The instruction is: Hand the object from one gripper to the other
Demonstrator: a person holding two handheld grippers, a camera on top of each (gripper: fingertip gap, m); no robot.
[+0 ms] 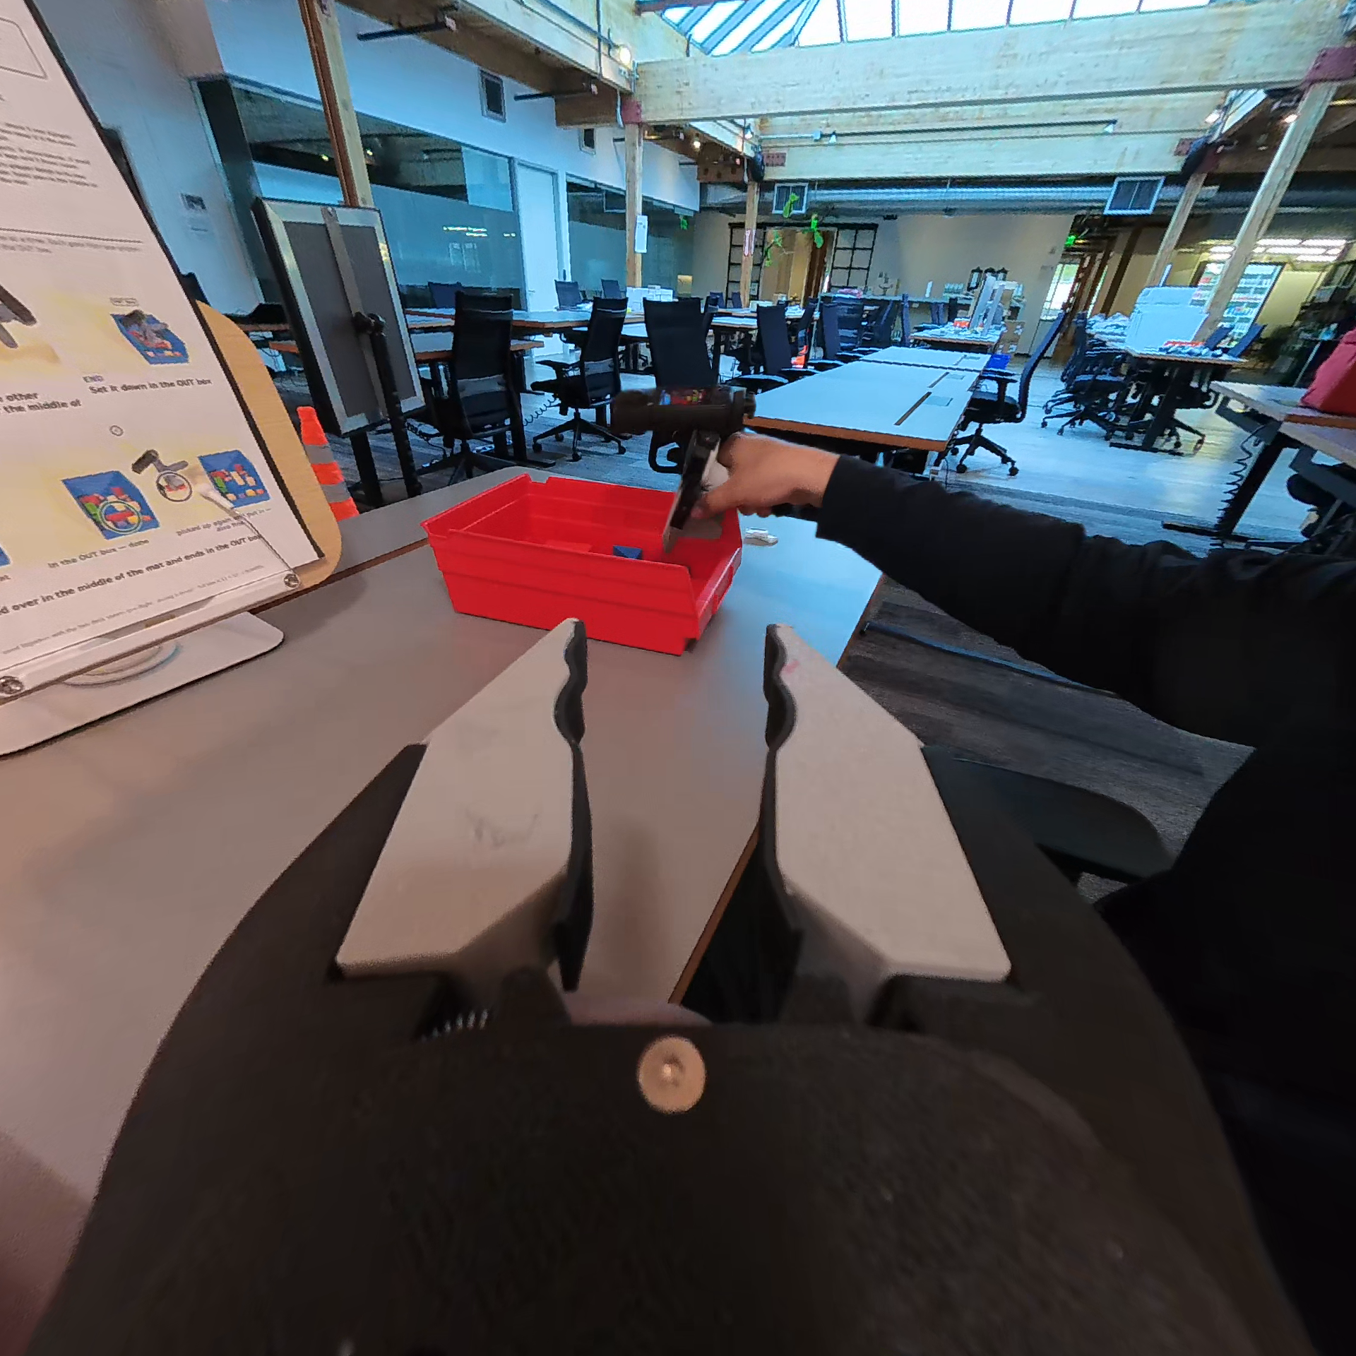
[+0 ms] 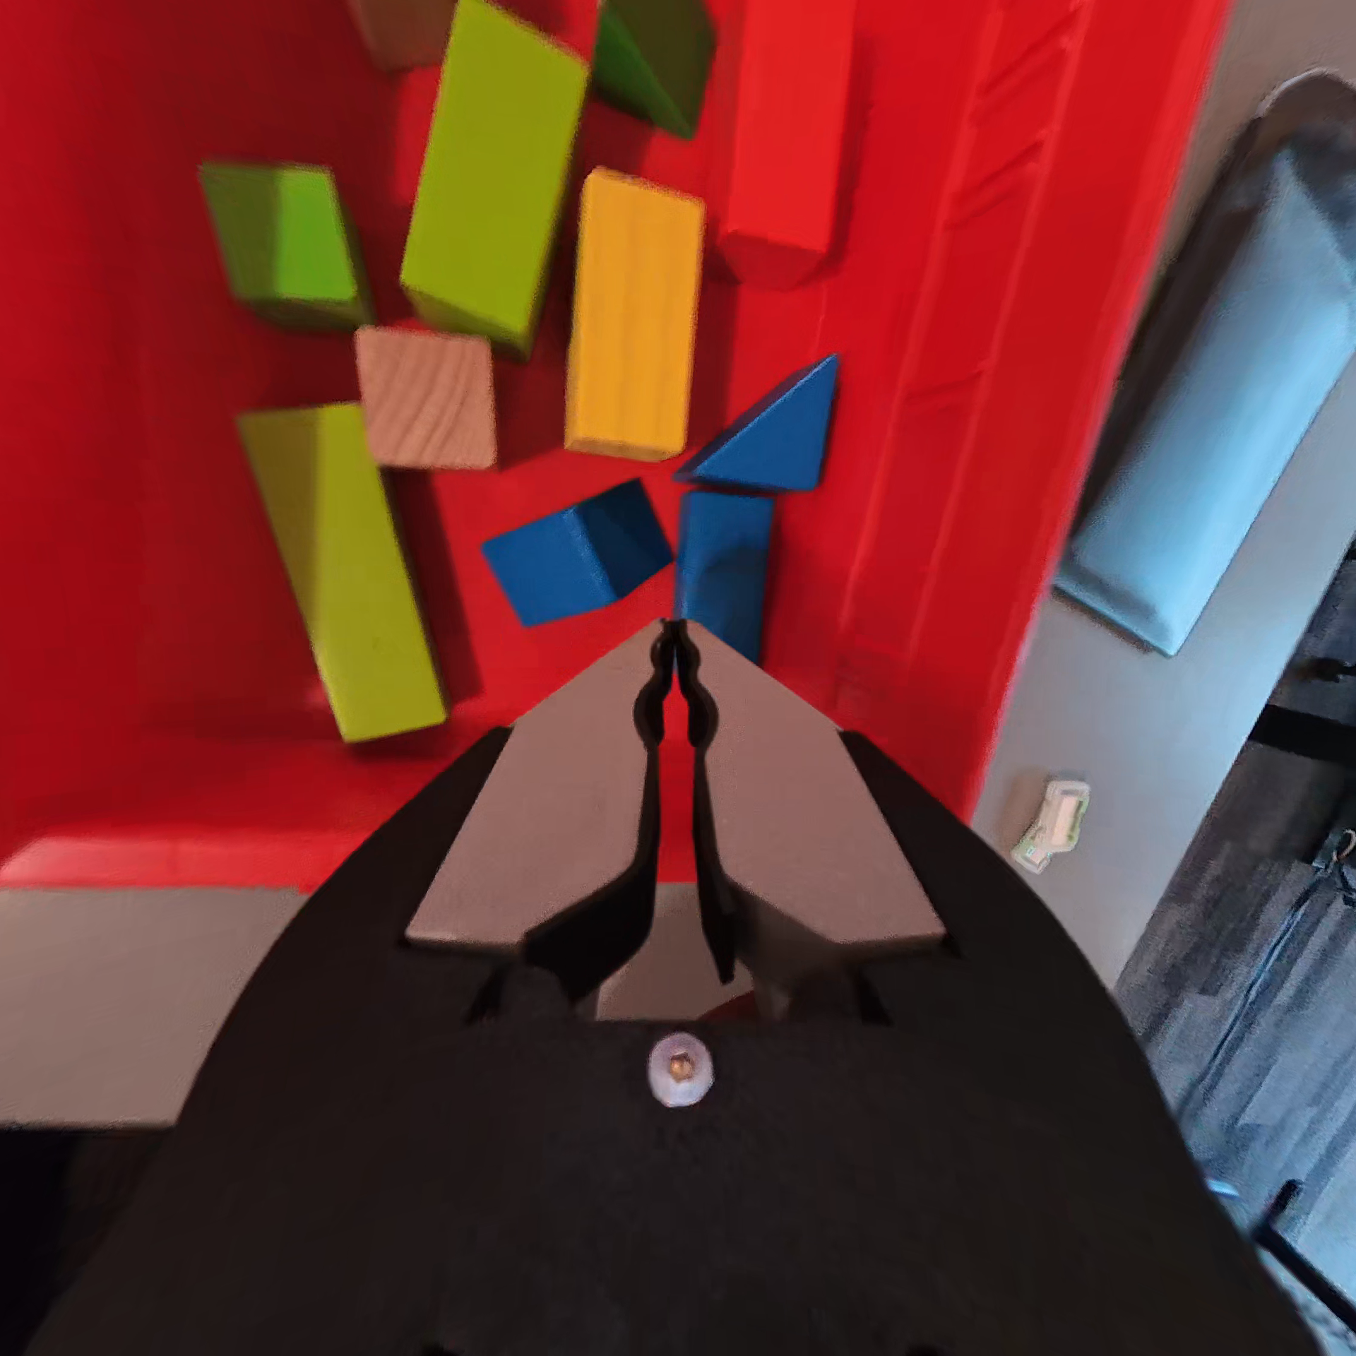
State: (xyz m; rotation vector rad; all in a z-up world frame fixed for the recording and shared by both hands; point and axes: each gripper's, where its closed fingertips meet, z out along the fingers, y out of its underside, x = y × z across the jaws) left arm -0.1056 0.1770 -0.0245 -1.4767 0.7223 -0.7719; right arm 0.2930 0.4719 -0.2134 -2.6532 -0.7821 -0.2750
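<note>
**Right hand-held gripper dips into red bin of blocks while the left waits over the table**

The right hand-held gripper (image 2: pixel 675 625) points down into a red bin (image 1: pixel 558 587), its two grey fingers pressed together at the tips with nothing between them. Just past those tips lie three blue blocks — a cube-like one (image 2: pixel 576 554), a long one (image 2: pixel 723 569) against the bin's wall, and a triangular one (image 2: pixel 770 433) above it. None of them is grasped. Farther along the bin floor sit a yellow block (image 2: pixel 631 312), a plain wooden cube (image 2: pixel 425 396), several green blocks, the largest of them (image 2: pixel 491 172) lying at a slant, and a red block (image 2: pixel 789 139) near the wall.

From the left wrist view, a person's hand (image 1: pixel 763 477) in a dark sleeve holds that gripper over the bin's far corner, tilted downward. The left hand-held gripper (image 1: pixel 675 660) hangs above the grey table (image 1: pixel 293 734), well apart from the bin, its fingers spread wide and empty.

A white instruction board (image 1: pixel 110 367) on a stand rises at the table's left side — an orange cone (image 1: pixel 323 462) shows behind it. A small pale device (image 2: pixel 1049 825) lies on the table beside the bin. Rows of desks and black office chairs fill the open room beyond.
</note>
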